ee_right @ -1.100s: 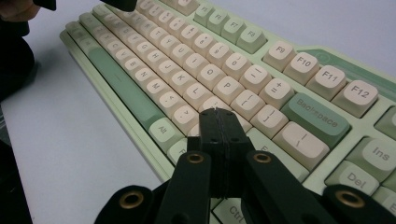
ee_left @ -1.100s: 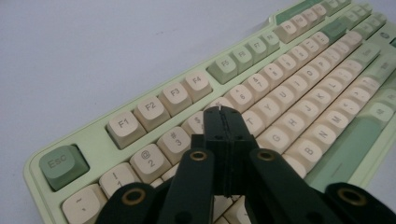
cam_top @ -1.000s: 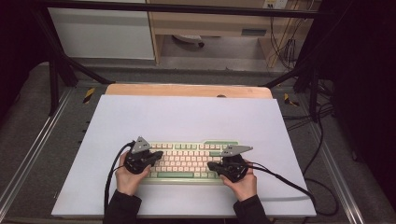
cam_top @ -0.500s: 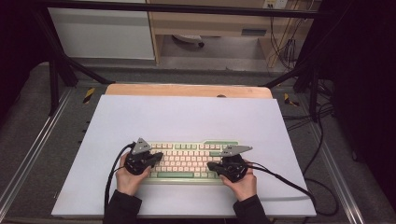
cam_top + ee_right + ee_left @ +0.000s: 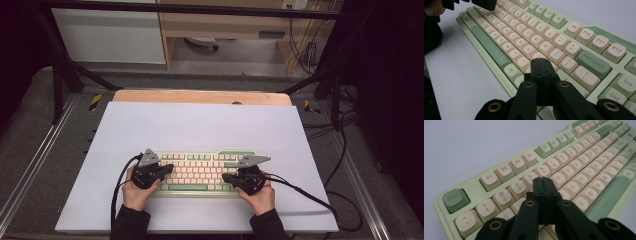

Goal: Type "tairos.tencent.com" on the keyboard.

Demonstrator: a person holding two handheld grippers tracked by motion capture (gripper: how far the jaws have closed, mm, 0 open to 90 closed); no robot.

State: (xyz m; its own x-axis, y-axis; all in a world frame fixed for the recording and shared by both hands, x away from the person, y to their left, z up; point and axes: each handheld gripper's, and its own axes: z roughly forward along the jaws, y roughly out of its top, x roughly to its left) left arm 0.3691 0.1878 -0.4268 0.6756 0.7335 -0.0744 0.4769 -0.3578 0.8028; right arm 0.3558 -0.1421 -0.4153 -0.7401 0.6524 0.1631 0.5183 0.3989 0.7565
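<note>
A: Which step is in hand?

B: Typing, it is judged. The keyboard (image 5: 200,171) is set near the front edge of the white mat (image 5: 200,125). The left gripper (image 5: 542,180) is held with jaws pressed together over the E-R keys; the right gripper (image 5: 539,60), likewise closed and empty, is poised near the quote key.

A: What is called for next?

B: A short downward press on one key. Open mat is left on every side.

My left gripper (image 5: 543,180) hangs over the keyboard (image 5: 475,187) with its jaws pressed together, tips above the number row, right of the green Esc key (image 5: 455,200).
</note>
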